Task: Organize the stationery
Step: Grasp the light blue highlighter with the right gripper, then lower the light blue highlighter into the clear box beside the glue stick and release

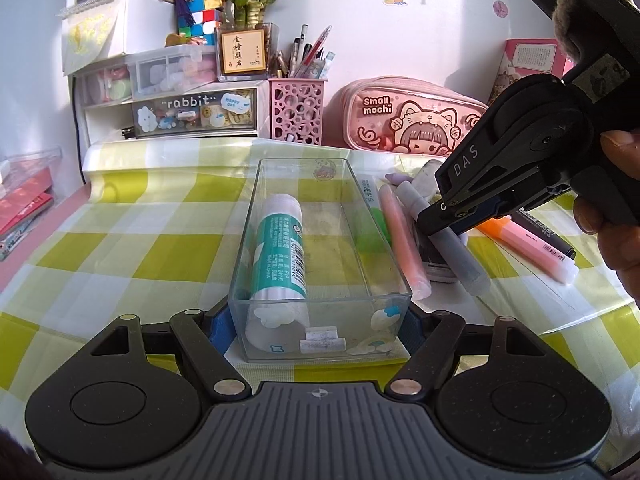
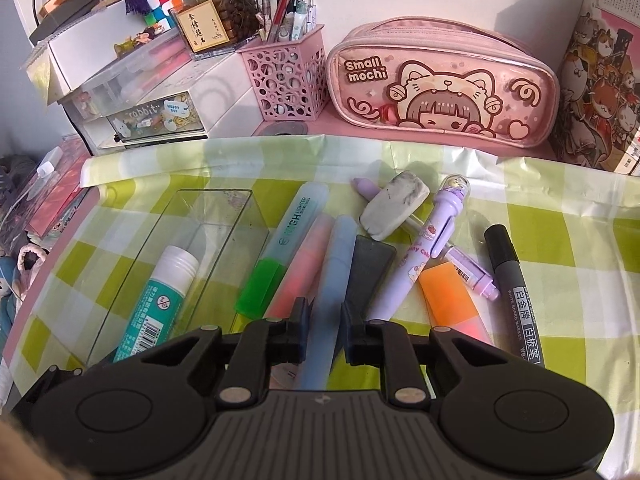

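Note:
A clear plastic tray [image 1: 394, 248] [image 2: 240, 216] stands on the checked cloth with a teal glue stick [image 1: 280, 248] [image 2: 160, 300] lying in it. My left gripper [image 1: 318, 326] has its fingers on either side of the tray's near end. My right gripper [image 2: 325, 320] [image 1: 444, 220] straddles a blue highlighter [image 2: 334, 280] [image 1: 460, 252] on the cloth to the right of the tray; its jaws are close to the barrel. Beside it lie a green highlighter [image 2: 272, 268], a pink one [image 2: 304, 272], a dark eraser [image 2: 366, 268], a purple pen [image 2: 424, 248], an orange highlighter [image 2: 452, 296] and a black whiteboard marker [image 2: 516, 296].
A white eraser [image 2: 394, 204] lies behind the pens. At the back stand a pink pencil case [image 2: 444, 84], a pink pen holder [image 2: 288, 76], a drawer unit [image 1: 192, 112] and a book [image 2: 600, 80]. The desk's edge runs along the left.

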Demonstrator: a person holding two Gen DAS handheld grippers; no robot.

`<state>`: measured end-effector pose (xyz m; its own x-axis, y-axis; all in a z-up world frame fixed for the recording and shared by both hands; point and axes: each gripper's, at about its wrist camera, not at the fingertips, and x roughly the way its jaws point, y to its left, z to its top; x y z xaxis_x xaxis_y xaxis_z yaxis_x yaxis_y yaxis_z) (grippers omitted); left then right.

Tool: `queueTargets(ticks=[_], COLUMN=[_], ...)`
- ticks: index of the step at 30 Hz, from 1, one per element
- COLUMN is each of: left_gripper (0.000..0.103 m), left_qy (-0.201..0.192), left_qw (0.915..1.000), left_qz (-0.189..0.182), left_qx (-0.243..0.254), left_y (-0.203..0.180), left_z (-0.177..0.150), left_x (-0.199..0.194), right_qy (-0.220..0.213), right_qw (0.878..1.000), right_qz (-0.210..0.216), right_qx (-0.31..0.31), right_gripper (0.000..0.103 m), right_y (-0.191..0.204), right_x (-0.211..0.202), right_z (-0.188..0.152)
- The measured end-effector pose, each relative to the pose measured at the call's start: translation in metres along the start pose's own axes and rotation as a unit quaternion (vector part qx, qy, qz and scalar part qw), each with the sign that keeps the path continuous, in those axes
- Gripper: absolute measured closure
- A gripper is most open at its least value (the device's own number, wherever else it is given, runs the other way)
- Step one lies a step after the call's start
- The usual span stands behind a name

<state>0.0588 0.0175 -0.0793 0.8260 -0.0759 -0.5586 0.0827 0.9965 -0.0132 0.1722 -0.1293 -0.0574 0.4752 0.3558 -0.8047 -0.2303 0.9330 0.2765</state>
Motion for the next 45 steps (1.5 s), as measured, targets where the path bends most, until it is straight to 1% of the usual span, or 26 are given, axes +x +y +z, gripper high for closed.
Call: queueTargets(ticks=[3, 6, 11, 20, 23, 25, 31, 36, 45], left_gripper=[0.028, 0.028, 0.028, 0.028, 0.028, 0.028, 0.028, 0.028, 0.028], left_qy=[0.0, 0.0, 0.0, 0.0, 0.0, 0.0, 0.0, -0.001, -0.001], left_qw=[1.0, 1.0, 1.0, 1.0, 1.0, 1.0, 1.0, 1.0, 1.0], left_qz=[0.0, 0.0, 0.0, 0.001, 0.0, 0.001, 0.001, 0.001, 0.001], left_qx=[0.0, 0.0, 0.0, 0.001, 0.001, 0.001, 0.001, 0.001, 0.001], left_y=[0.0, 0.0, 0.0, 0.0, 0.0, 0.0, 0.0, 0.0, -0.001], left_z=[0.0, 0.0, 0.0, 0.0, 0.0, 0.0, 0.0, 0.0, -0.001], left_x=[0.0, 0.0, 0.0, 0.0, 0.0, 0.0, 0.0, 0.0, 0.0], right_qy=[-0.001, -0.006, -0.014, -0.03, -0.036, -0.038, -0.043, -0.046, -0.03], right_qw=[1.0, 1.0, 0.999, 0.994, 0.994, 0.993, 0.991, 0.989, 0.987], right_qz=[-0.005, 0.008, 0.016, 0.053, 0.048, 0.055, 0.094, 0.116, 0.134], right_qx=[-0.002, 0.019, 0.047, 0.087, 0.09, 0.094, 0.09, 0.078, 0.083], right_gripper=[0.099, 0.1, 0.1, 0.1, 0.1, 0.1, 0.1, 0.1, 0.1], right_y=[0.001, -0.006, -0.016, -0.023, -0.023, -0.022, -0.005, 0.014, 0.028], right_x=[0.002, 0.001, -0.002, -0.011, -0.016, -0.019, -0.03, -0.039, -0.034], right_z=[0.002, 0.0, -0.003, -0.006, -0.006, -0.006, -0.003, -0.001, 0.001])
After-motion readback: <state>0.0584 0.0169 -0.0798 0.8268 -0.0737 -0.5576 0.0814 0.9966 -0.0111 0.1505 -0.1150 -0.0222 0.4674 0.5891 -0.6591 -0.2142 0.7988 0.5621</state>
